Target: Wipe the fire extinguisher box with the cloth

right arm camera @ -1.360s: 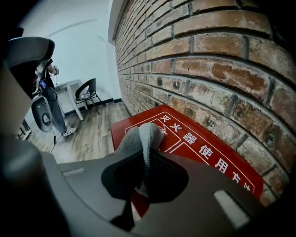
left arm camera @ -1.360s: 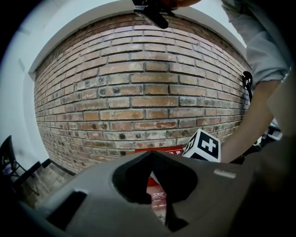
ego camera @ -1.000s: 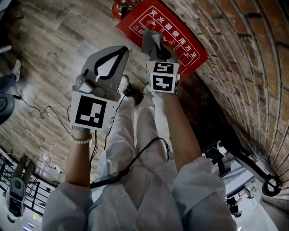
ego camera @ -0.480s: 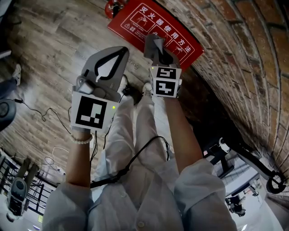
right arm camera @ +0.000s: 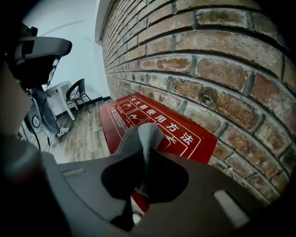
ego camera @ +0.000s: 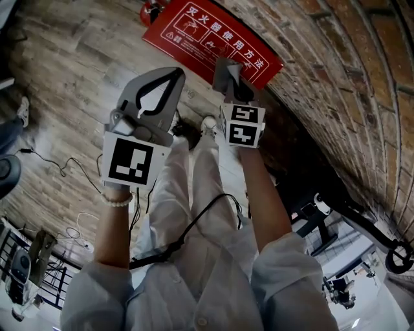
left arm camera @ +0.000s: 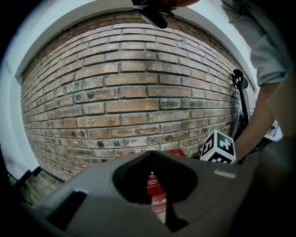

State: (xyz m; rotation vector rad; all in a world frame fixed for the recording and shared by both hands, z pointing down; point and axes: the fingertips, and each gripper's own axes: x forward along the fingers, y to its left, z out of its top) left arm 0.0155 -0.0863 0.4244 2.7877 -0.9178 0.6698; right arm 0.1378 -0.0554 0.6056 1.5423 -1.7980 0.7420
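Observation:
The red fire extinguisher box (ego camera: pixel 207 35) with white print lies on the floor against the brick wall; it also shows in the right gripper view (right arm camera: pixel 162 121) and through the left jaws (left arm camera: pixel 155 185). My right gripper (ego camera: pixel 230 79) is shut on a grey cloth (ego camera: pixel 226 68), held over the near right edge of the box. In its own view the cloth (right arm camera: pixel 146 136) sticks out of the right gripper (right arm camera: pixel 141 159) just above the red lid. My left gripper (ego camera: pixel 172 74) hangs to the left, over the floor, shut and holding nothing (left arm camera: pixel 155 156).
A brick wall (ego camera: pixel 336 77) runs along the right. Wooden floor (ego camera: pixel 71 71) with cables (ego camera: pixel 65 168) lies to the left. A red extinguisher (ego camera: pixel 150 10) stands past the box. A scooter (ego camera: pixel 349 216) leans by the wall. A chair (right arm camera: pixel 77 92) and a standing person (right arm camera: pixel 44 111) are farther off.
The right gripper with the cloth has drifted right, from over the box's middle toward its near right edge. The box sits higher and further left in view. The left gripper has barely moved.

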